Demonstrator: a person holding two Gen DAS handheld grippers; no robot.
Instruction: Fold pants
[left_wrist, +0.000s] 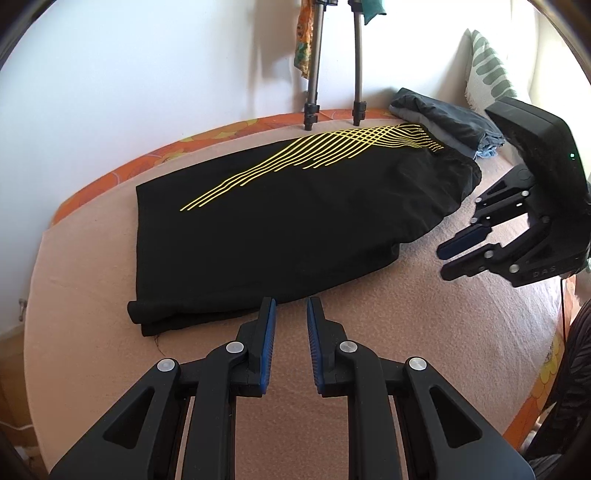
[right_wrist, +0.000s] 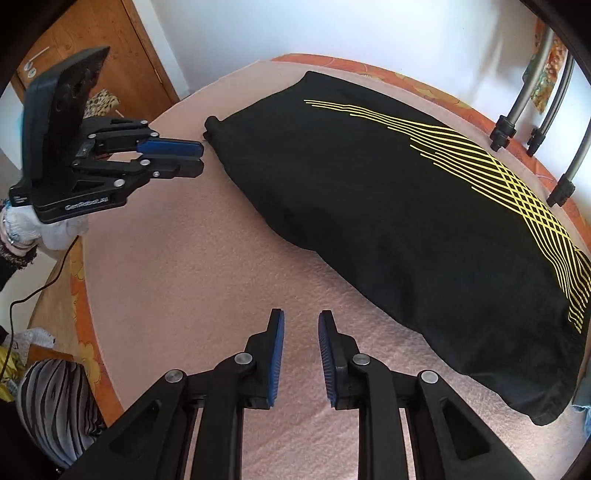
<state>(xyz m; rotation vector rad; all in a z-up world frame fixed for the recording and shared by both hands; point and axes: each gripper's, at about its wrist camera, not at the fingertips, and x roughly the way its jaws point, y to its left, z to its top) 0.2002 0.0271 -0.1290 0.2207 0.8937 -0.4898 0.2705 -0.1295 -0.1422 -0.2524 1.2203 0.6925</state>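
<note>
Both grippers are hovering with jaws parted and empty: left gripper just beside the folded black pants with yellow stripes, which are lying on the pink blanket-covered bed, right gripper nearby. Folded dark clothes and metal tripod legs are standing behind.

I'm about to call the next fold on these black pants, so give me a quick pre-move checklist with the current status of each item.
1. Left tongs open and empty: ok.
2. Right tongs open and empty: ok.
3. Black pants lie flat on the pink blanket, already folded over once: ok.
4. Left tongs at the hem-end edge, no cloth between the fingers: ok.
5. Tripod legs and folded clothes pile stand close behind the pants: not ok.
6. Layers beneath aligned: cannot tell.
</note>
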